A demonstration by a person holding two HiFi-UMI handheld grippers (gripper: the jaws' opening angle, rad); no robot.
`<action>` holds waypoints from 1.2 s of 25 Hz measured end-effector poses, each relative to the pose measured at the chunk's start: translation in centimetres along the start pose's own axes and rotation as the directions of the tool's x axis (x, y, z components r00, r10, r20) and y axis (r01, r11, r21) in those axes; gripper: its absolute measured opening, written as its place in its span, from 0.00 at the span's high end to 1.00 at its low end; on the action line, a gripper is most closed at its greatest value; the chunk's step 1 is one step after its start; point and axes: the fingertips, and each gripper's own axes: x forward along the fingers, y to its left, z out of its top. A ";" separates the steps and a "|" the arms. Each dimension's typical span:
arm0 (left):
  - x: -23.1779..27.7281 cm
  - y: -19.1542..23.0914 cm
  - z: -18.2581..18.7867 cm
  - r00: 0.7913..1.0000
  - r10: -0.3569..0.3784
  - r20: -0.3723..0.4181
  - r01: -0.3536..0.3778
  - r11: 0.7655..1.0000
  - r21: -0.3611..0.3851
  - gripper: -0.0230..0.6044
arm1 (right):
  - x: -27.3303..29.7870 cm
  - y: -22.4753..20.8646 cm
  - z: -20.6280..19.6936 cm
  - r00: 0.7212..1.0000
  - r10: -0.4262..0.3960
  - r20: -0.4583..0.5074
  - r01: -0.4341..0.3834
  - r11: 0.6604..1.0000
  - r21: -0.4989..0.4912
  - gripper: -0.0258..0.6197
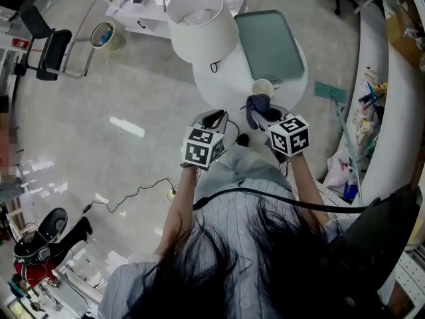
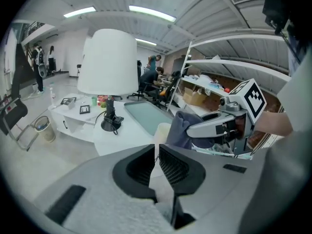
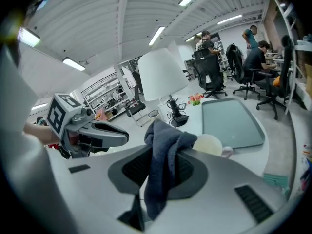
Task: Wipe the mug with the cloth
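Two tools up, neither on the mug (image 1: 263, 87) yet. We read this as the approach step, with no wiping started.

- Right tool (image 3: 163, 165) is clamped on the dark blue cloth (image 3: 162, 140). The cloth bunches above the jaws and hangs down between them.
- Left tool (image 2: 157, 159) has its jaws nearly together, only a thin slit between them and nothing in it.
- The mug stands free on the white desk (image 1: 232, 78), just beside the near edge of the green tray (image 1: 269, 45). It sits just past the cloth and to the right of the lamp (image 1: 199, 22).
- We think the handle points right in the right gripper view, but it's small there, so low confidence.

Next move as we see it: open the left tool and take the mug by rim or handle to steady it. Then bring the bunched cloth onto the mug's wall. If the mug isn't held, the first push probably slides it.
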 end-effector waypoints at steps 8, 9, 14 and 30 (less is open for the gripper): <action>-3.8 2.7 -0.3 0.996 0.077 0.048 -0.075 0.997 -0.034 0.90 | 1.2 3.0 1.2 0.999 0.032 -0.004 -0.033 0.998 -0.052 0.83; -3.7 3.0 0.0 0.994 0.089 0.059 -0.086 0.995 -0.045 0.90 | 1.3 3.1 1.5 0.999 0.034 0.000 -0.034 0.998 -0.060 0.83; -4.2 2.4 -0.5 0.993 0.100 0.063 -0.097 0.994 -0.060 0.90 | 0.7 3.6 2.0 0.999 0.035 0.004 -0.034 0.996 -0.086 0.83; -4.1 3.5 1.5 0.971 0.203 0.127 -0.182 0.970 -0.158 0.90 | 1.9 2.2 1.2 0.995 0.061 -0.081 -0.071 0.990 -0.123 0.83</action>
